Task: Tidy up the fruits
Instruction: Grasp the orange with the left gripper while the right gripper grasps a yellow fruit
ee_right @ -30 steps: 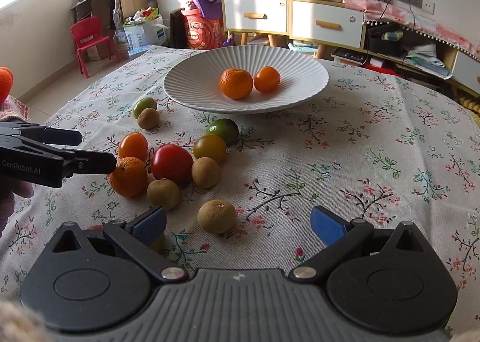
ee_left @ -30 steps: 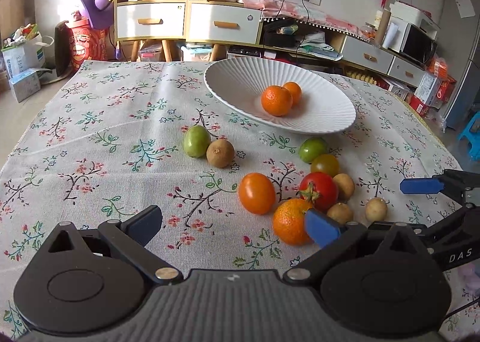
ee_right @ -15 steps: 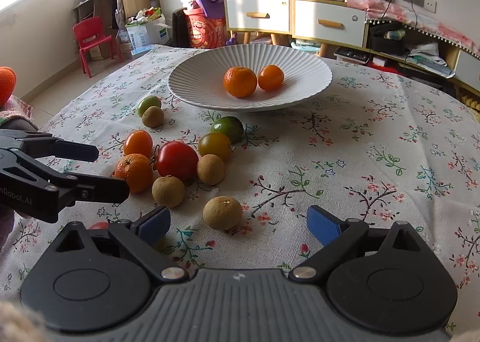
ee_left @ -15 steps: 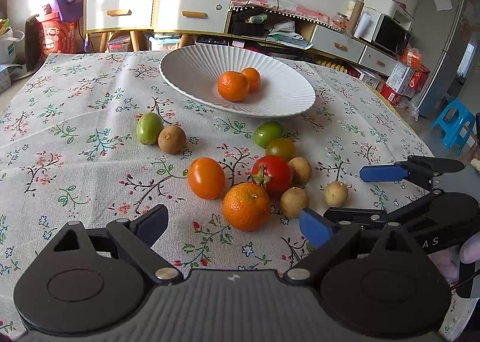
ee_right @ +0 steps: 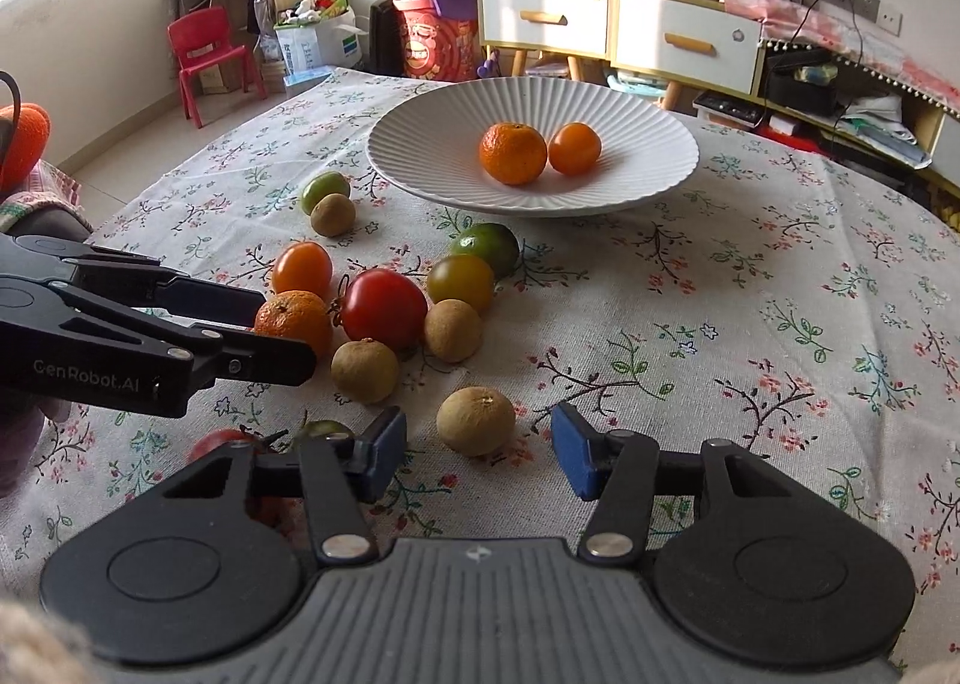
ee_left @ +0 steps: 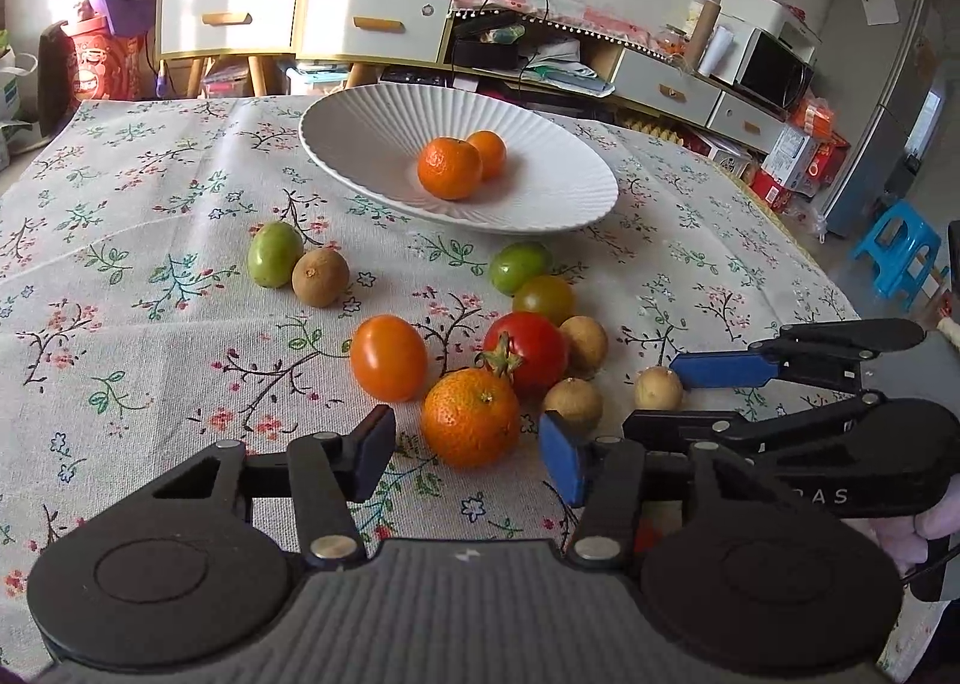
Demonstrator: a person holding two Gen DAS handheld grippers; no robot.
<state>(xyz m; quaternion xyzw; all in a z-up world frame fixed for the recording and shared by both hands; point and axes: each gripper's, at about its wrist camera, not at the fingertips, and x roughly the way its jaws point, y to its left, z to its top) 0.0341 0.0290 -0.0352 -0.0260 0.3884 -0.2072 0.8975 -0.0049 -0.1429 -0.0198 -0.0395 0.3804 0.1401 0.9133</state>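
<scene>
A white ribbed bowl (ee_left: 372,144) (ee_right: 648,144) holds two oranges (ee_left: 450,169) (ee_right: 513,153). Loose fruit lies on the floral cloth in front of it. My left gripper (ee_left: 465,462) is open, its fingers on either side of a tangerine (ee_left: 470,417) (ee_right: 294,319) without touching it. My right gripper (ee_right: 477,459) is open, with a brown longan (ee_right: 476,420) (ee_left: 658,389) just ahead between its fingertips. A red tomato (ee_left: 531,349) (ee_right: 384,307) and an orange tomato (ee_left: 388,357) (ee_right: 302,269) lie beside the tangerine.
Other longans (ee_right: 365,371), a yellow-green tomato (ee_right: 460,282) and green fruits (ee_right: 485,247) (ee_left: 275,262) are scattered nearby. A red tomato and a green fruit (ee_right: 324,429) lie partly hidden under the right gripper's left finger. Cabinets and clutter stand beyond the table.
My left gripper has moved forward and right until the tangerine sits between its open fingers. My right gripper has crept forward toward the nearest longan.
</scene>
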